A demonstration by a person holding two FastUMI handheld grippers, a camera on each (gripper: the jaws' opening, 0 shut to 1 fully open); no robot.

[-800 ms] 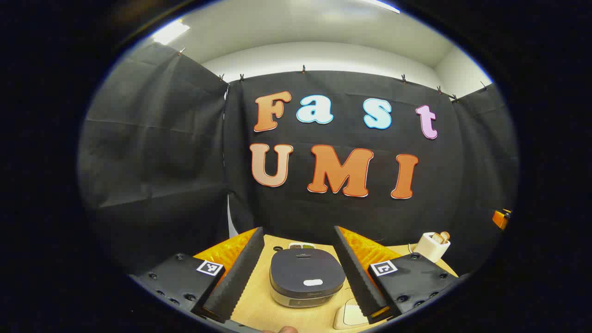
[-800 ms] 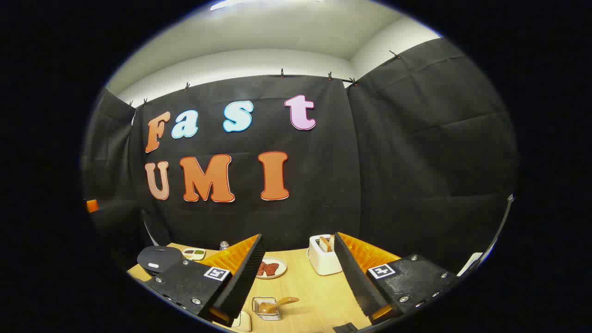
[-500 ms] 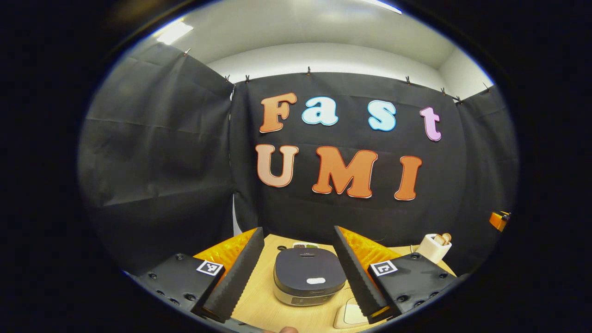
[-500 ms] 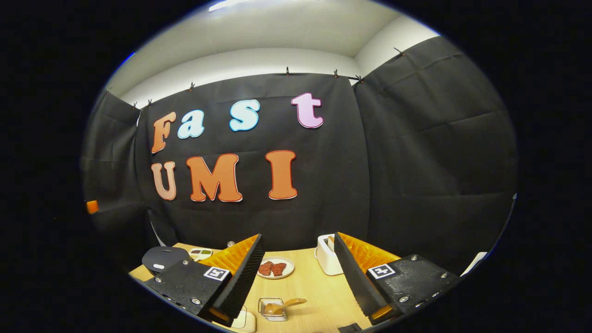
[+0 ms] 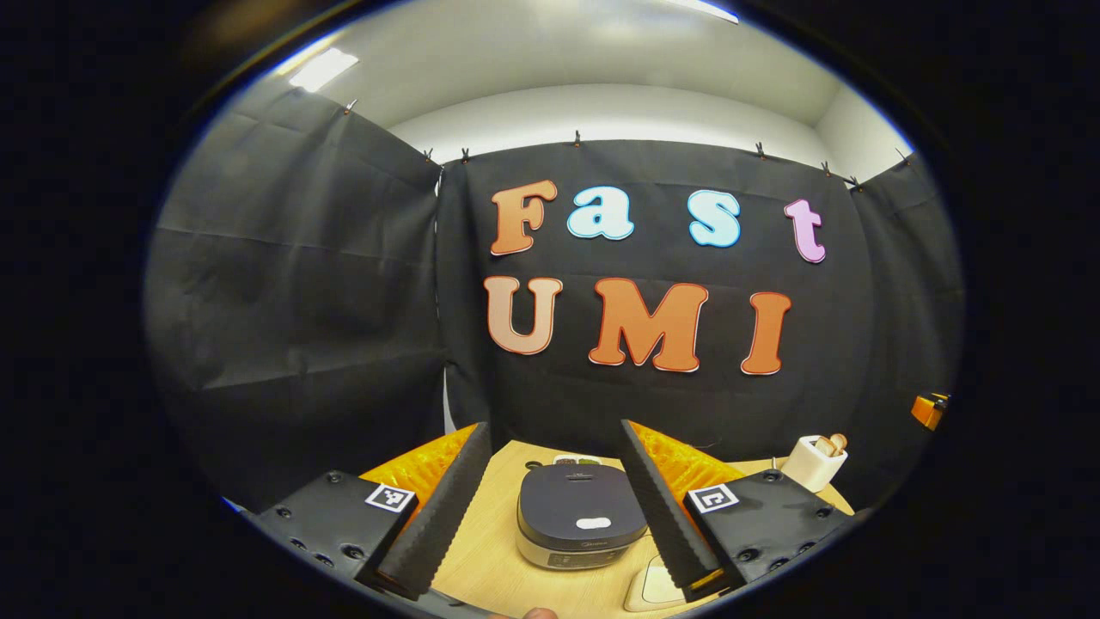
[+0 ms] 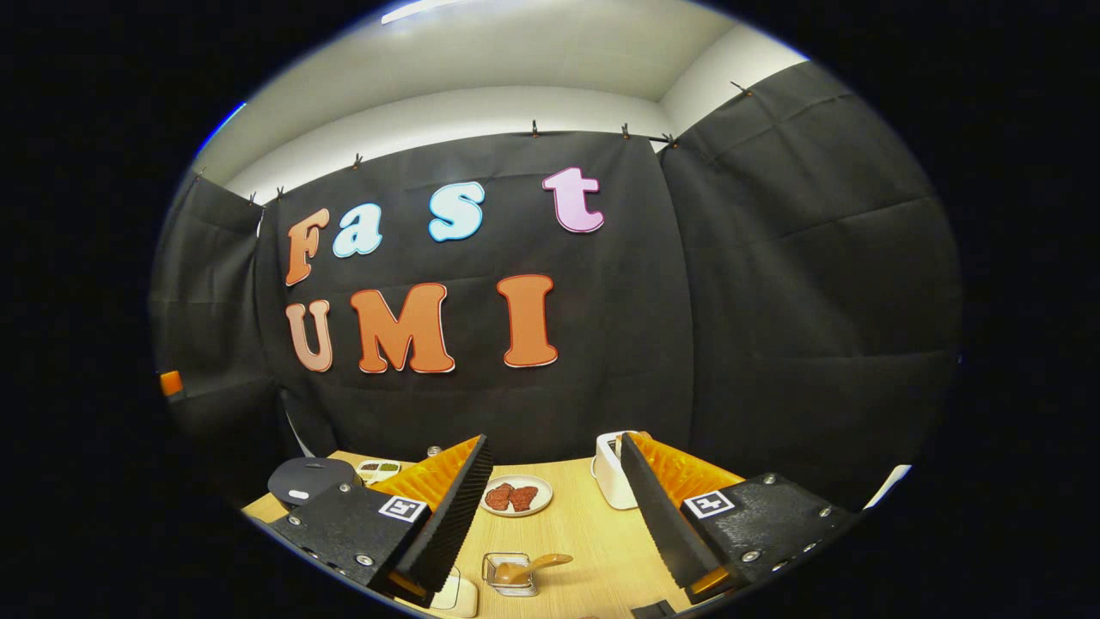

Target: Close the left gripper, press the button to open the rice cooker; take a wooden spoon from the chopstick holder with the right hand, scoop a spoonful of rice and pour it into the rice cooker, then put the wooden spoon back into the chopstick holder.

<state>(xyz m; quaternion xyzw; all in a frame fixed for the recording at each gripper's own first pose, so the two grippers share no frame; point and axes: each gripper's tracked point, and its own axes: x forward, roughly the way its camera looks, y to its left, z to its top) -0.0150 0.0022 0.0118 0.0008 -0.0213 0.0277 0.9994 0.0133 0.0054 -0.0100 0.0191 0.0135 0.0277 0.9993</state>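
Fingers of my left gripper (image 5: 554, 507) stand spread, framing the shut rice cooker (image 5: 582, 517) dead ahead on the bench, its button (image 5: 593, 523) facing me.

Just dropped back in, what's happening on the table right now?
Nothing is handled yet. The left gripper hangs open in front of the rice cooker, whose lid is down. The right gripper is open too, above the table, with the white chopstick holder ahead and a spoon in a small clear container below.
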